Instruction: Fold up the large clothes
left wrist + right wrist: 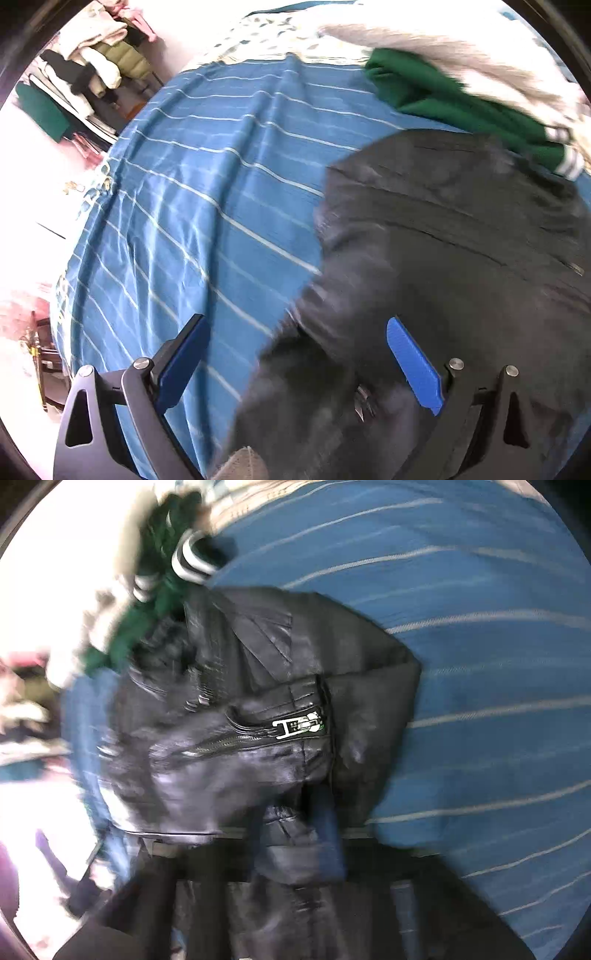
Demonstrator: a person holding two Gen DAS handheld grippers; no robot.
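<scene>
A black jacket [443, 258] lies on a bed with a blue, white-striped sheet [207, 192]. My left gripper [295, 354] is open, its blue pads [413, 362] wide apart over the jacket's left edge, holding nothing. In the right wrist view the jacket [258, 709] is bunched and glossy, with a silver zipper pull [299, 725] showing. My right gripper [299, 849] is blurred; jacket fabric bunches between its fingers, which look shut on it.
A green garment with white-striped cuffs [461, 107] and a pale fluffy garment [461, 55] lie at the bed's far side; the green garment also shows in the right wrist view [155, 590]. Hanging clothes [92, 66] stand left of the bed.
</scene>
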